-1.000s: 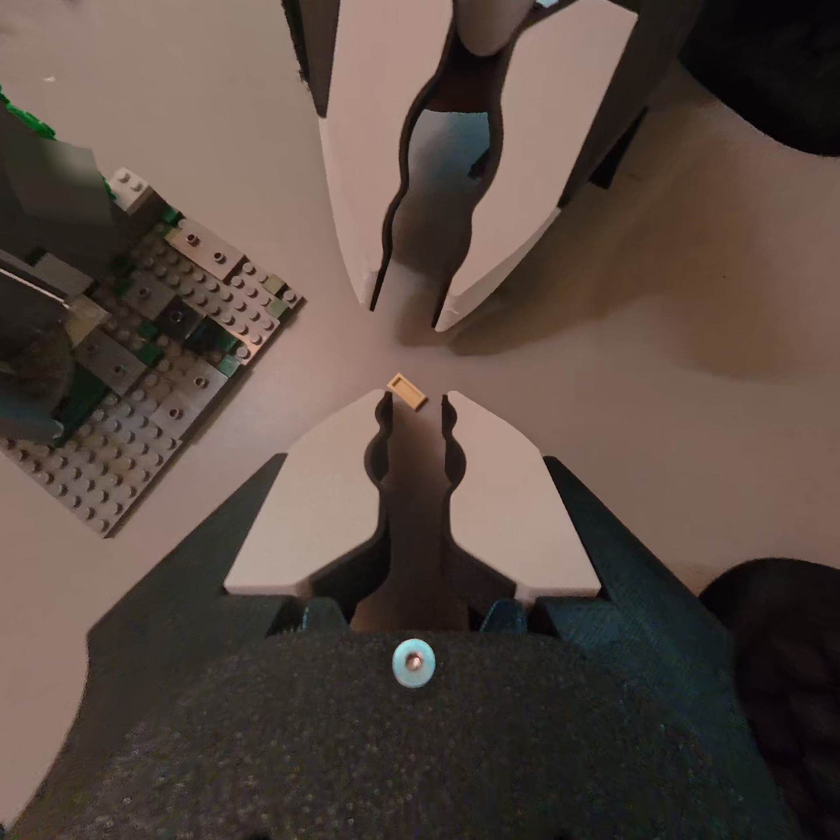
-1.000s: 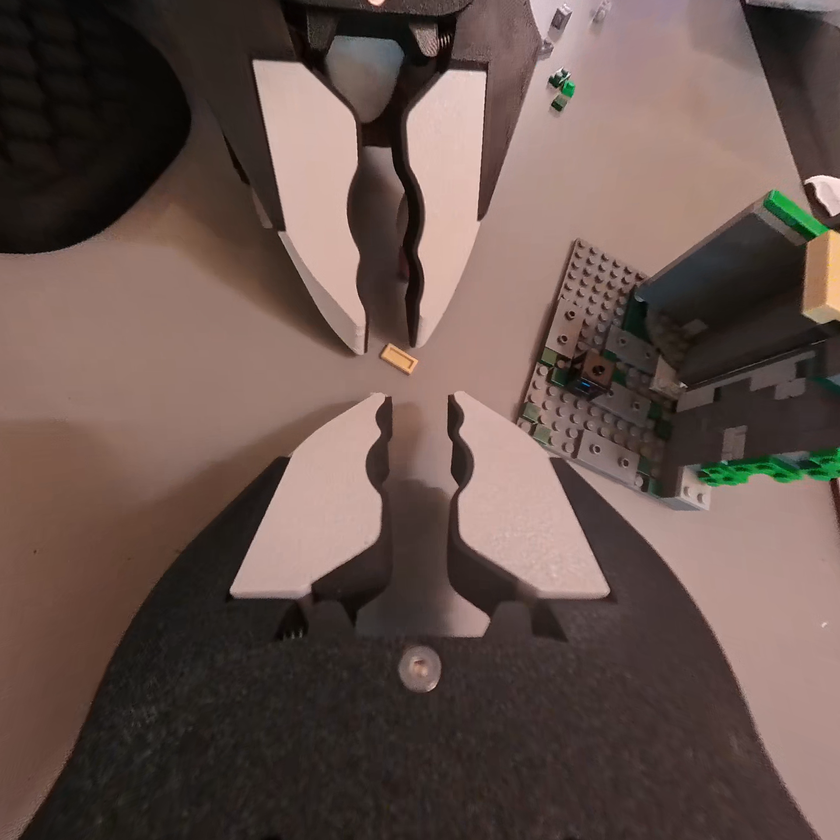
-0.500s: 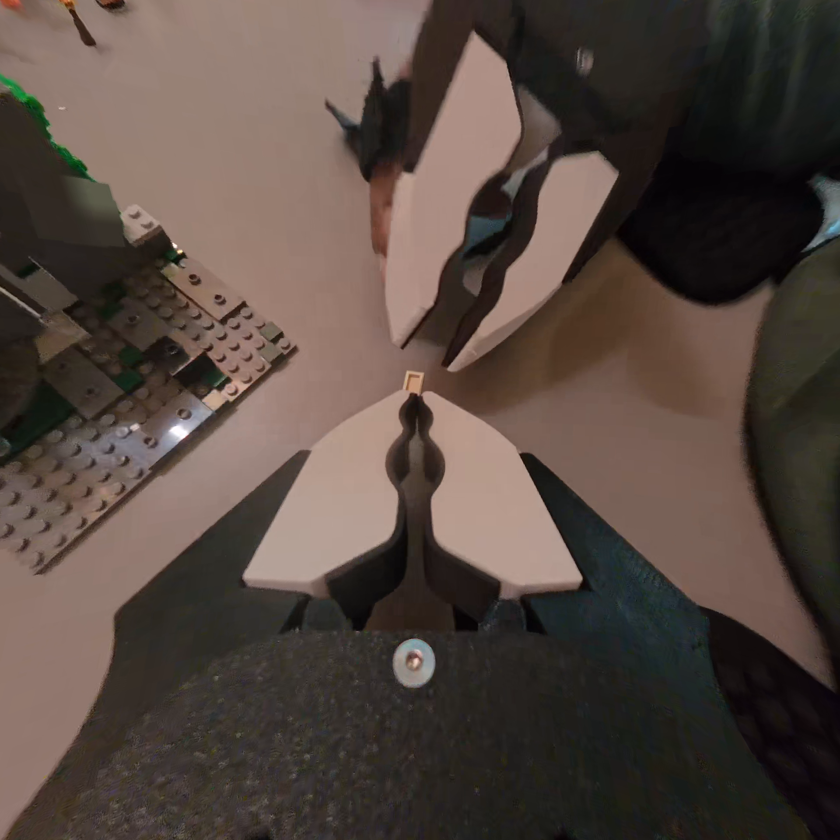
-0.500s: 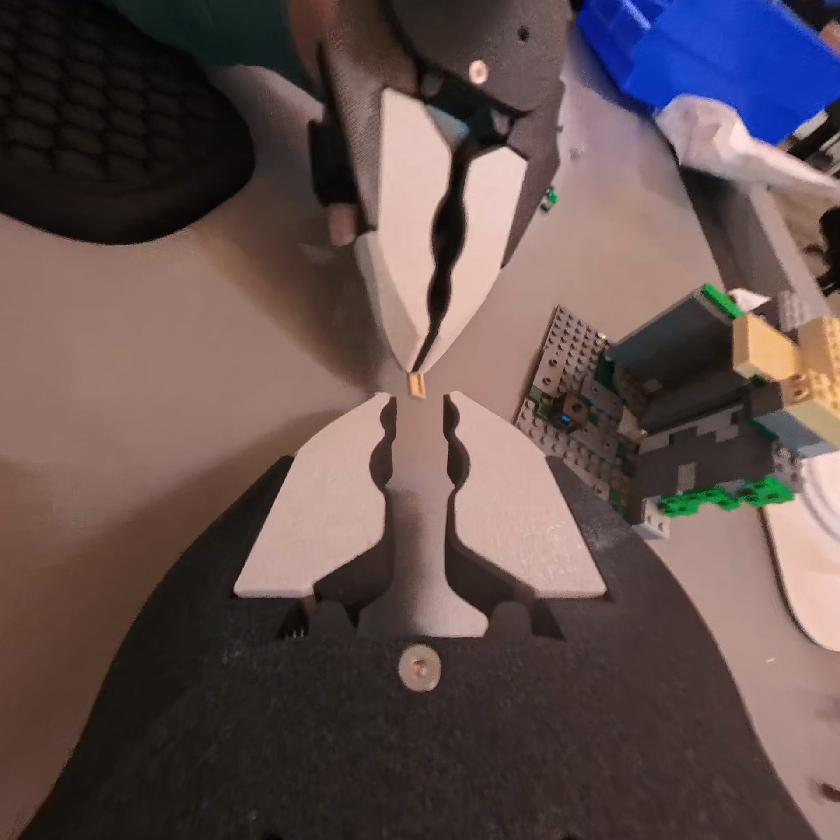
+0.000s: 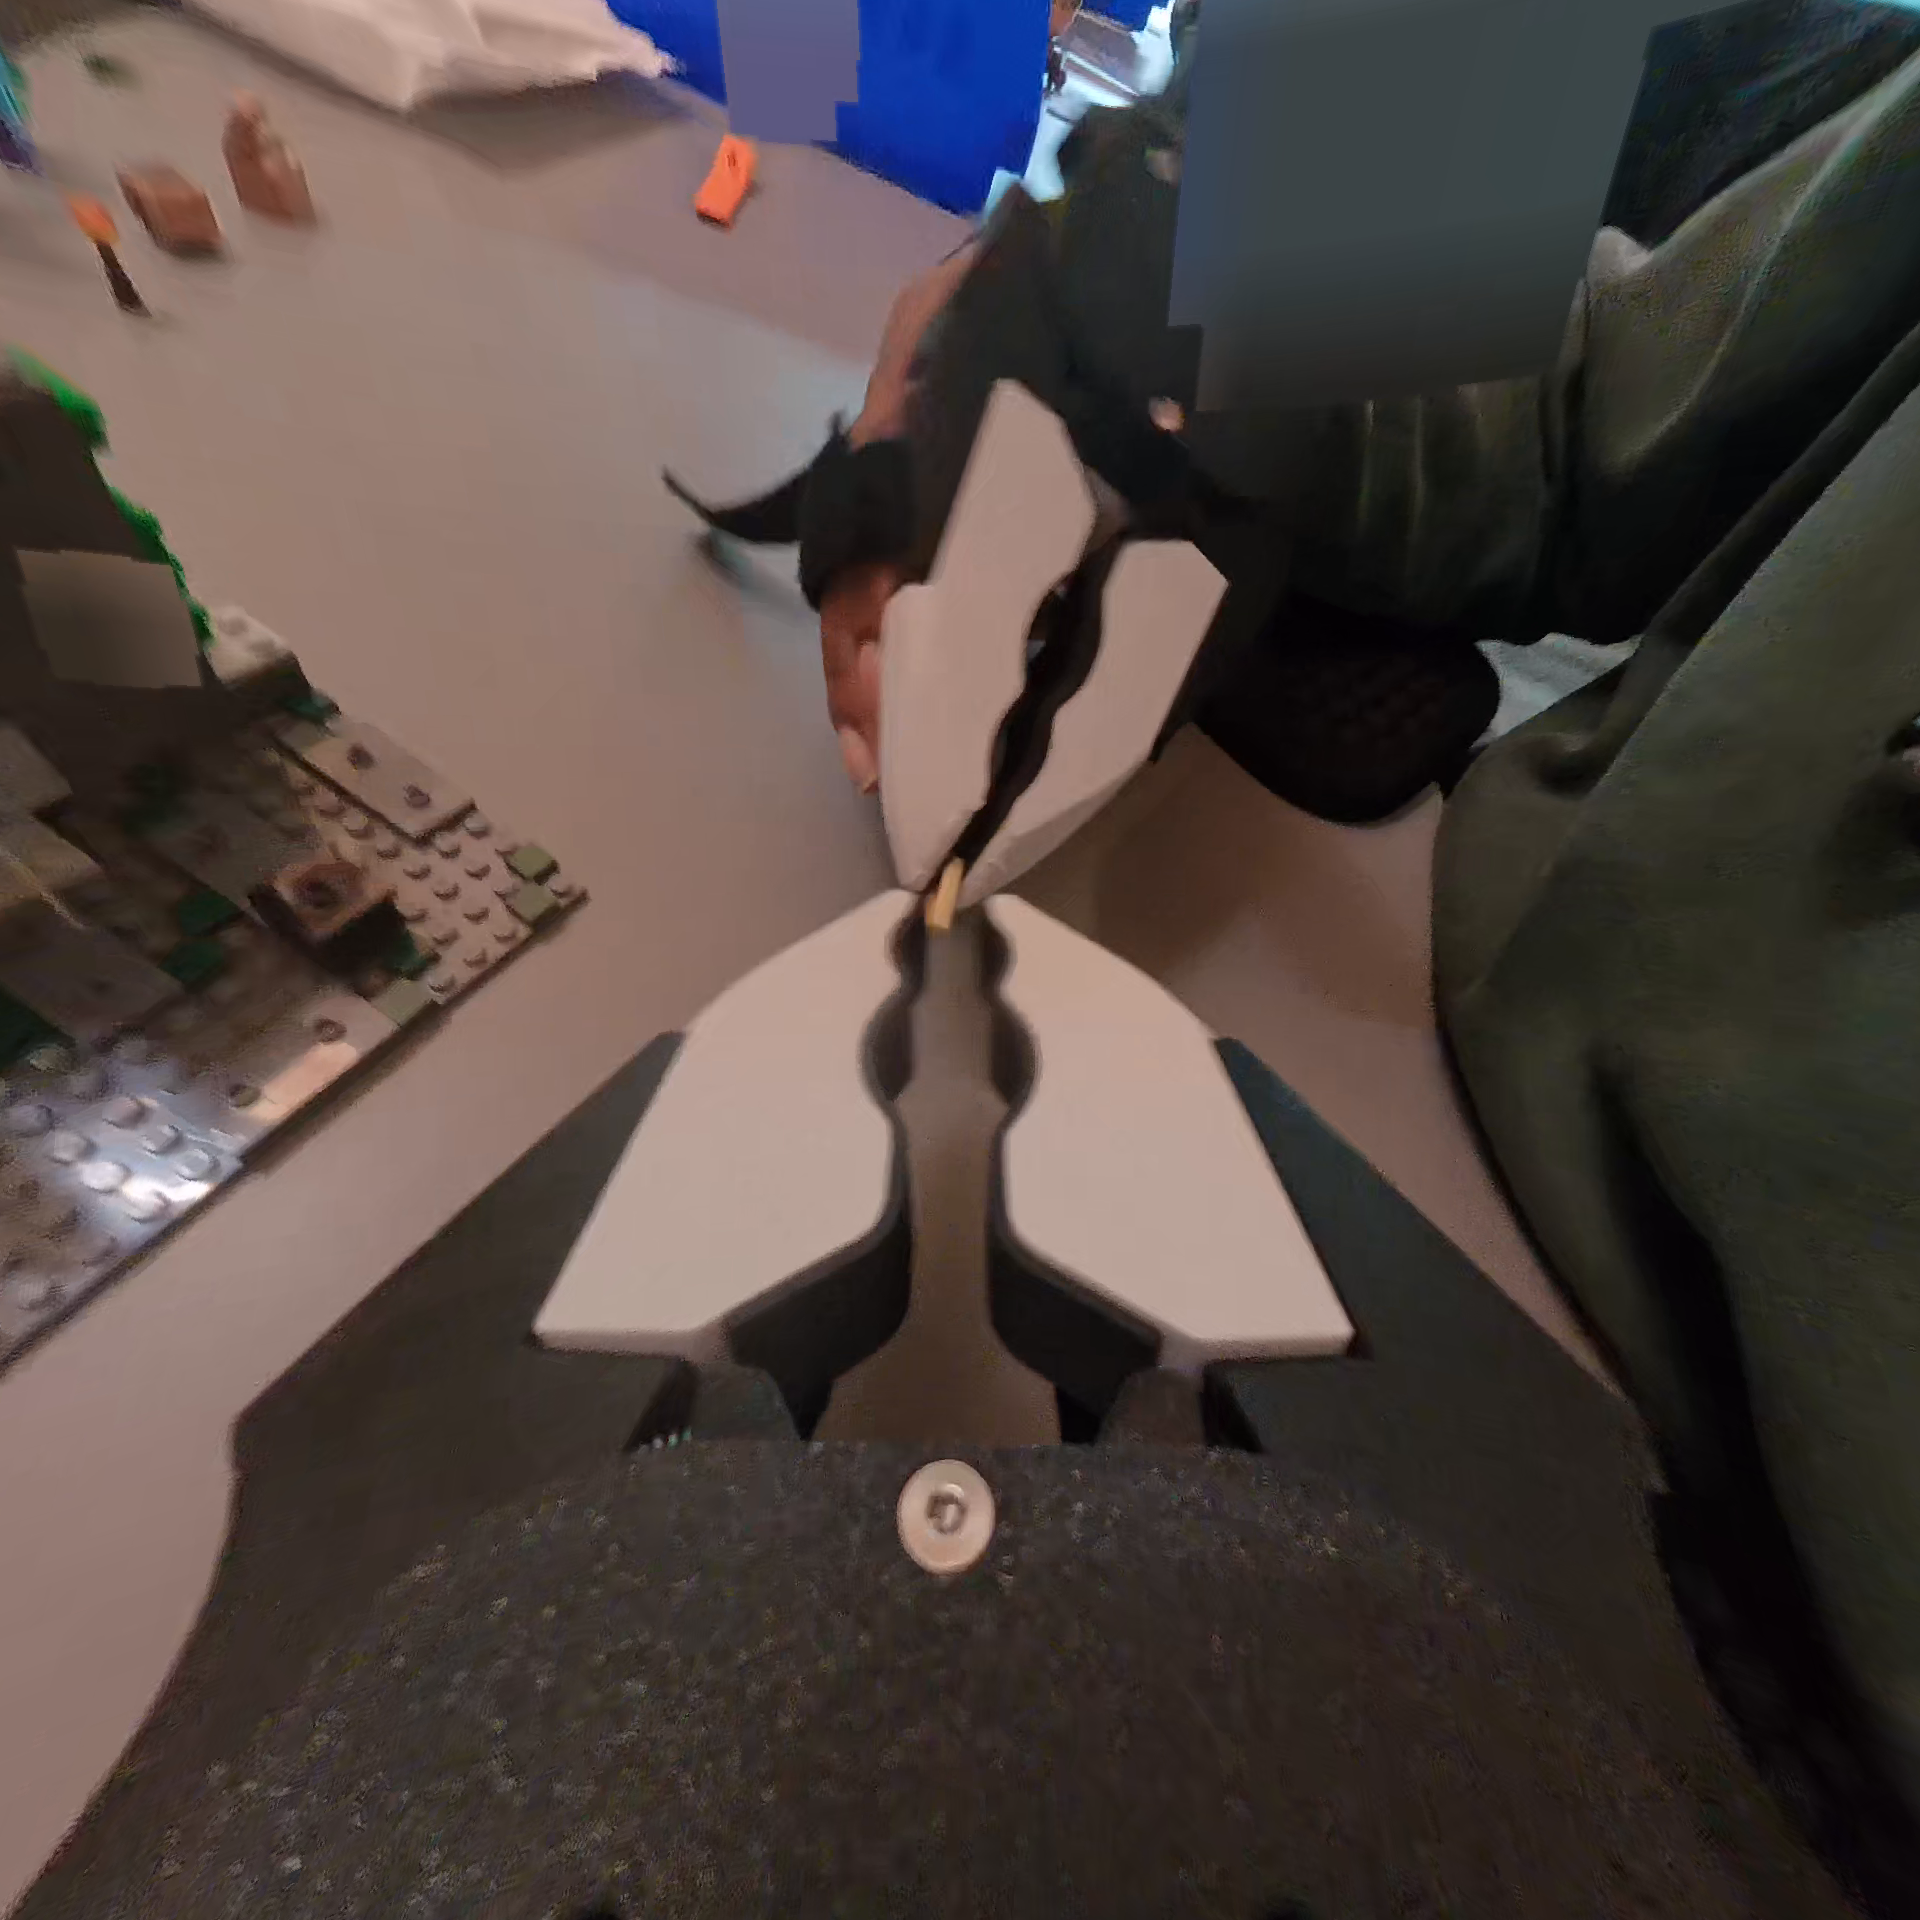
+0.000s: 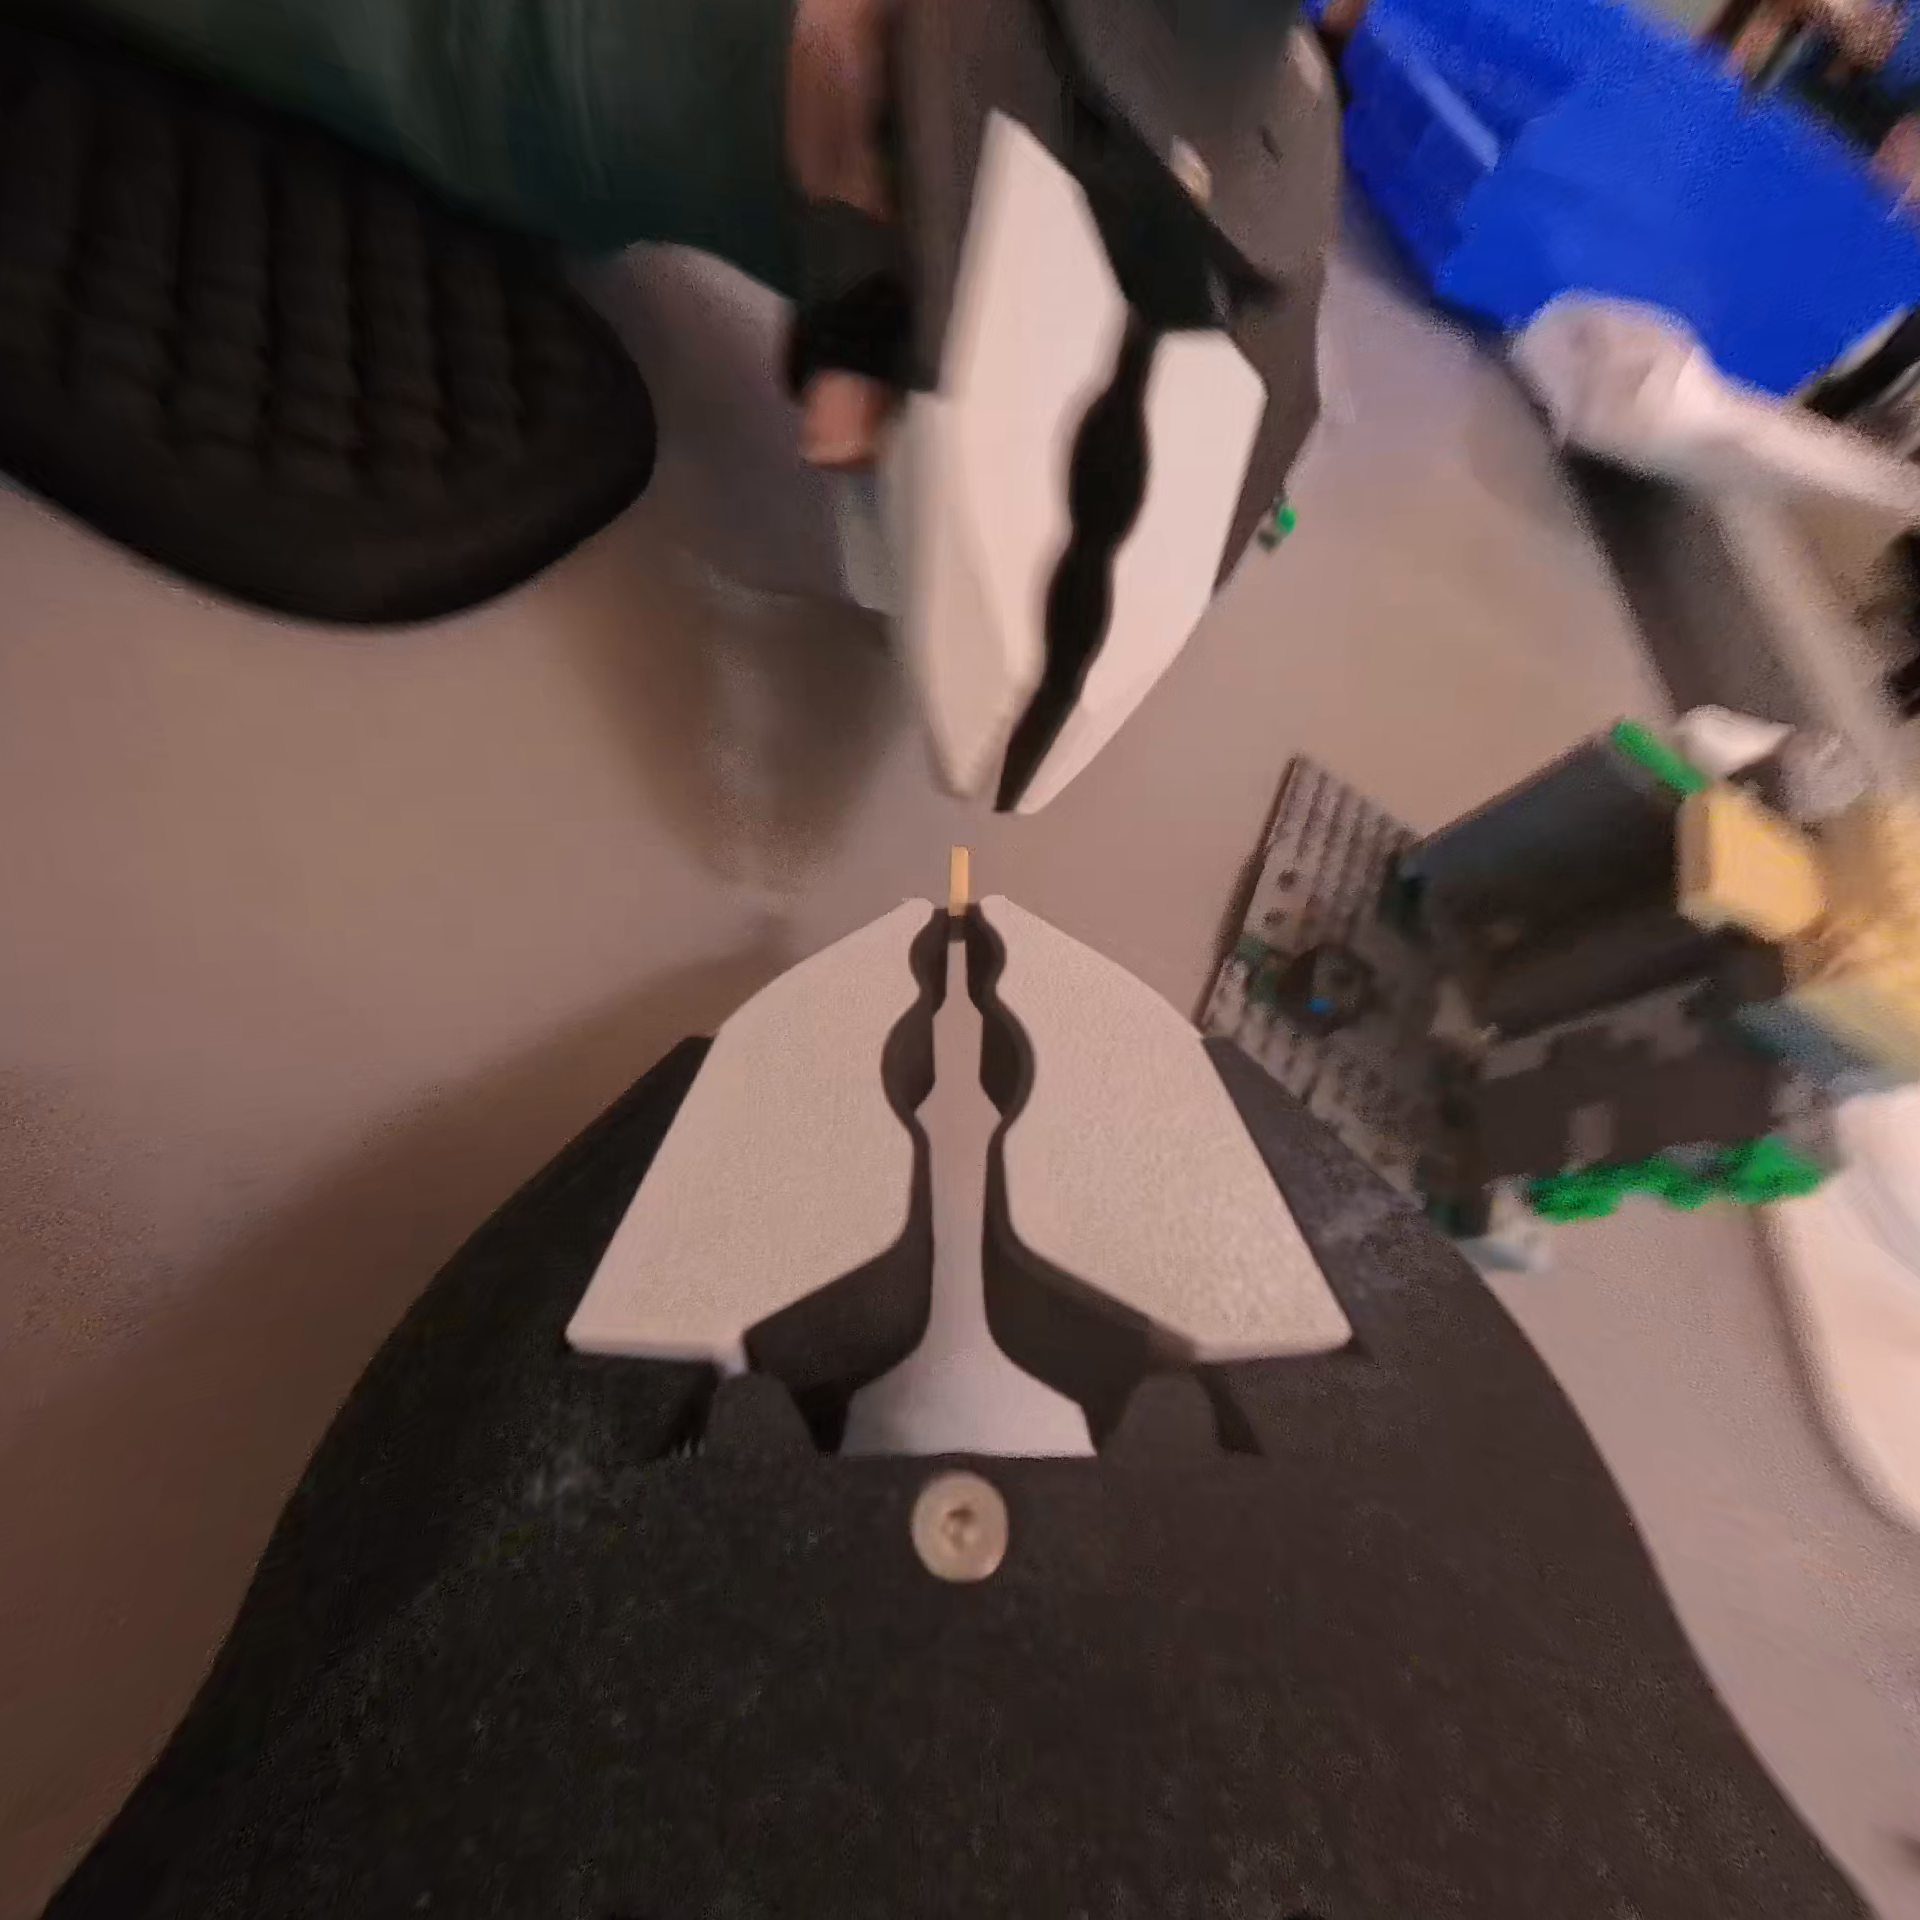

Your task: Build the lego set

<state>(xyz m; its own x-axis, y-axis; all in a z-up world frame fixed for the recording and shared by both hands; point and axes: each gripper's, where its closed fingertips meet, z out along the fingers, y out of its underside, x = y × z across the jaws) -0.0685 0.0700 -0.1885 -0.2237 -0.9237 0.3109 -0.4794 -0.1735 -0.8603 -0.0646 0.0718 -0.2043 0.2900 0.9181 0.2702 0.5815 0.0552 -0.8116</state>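
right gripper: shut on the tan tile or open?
Shut on it. The right gripper pinches the tan tile edge-on between its tips; the left gripper, jaws parted, has let go.

The little tile (image 6: 958,879) is tan. Each tool has pale grey fingers (image 6: 800,1143) on a speckled black body. The desk (image 5: 499,436) is plain light grey. The lego build (image 6: 1579,997) is mostly dark grey, with bright green bits and a tan block. Its base plate (image 5: 156,1132) is grey with rows of round studs. A bin (image 6: 1621,197) behind is bright blue. One brick (image 5: 724,189) is orange.
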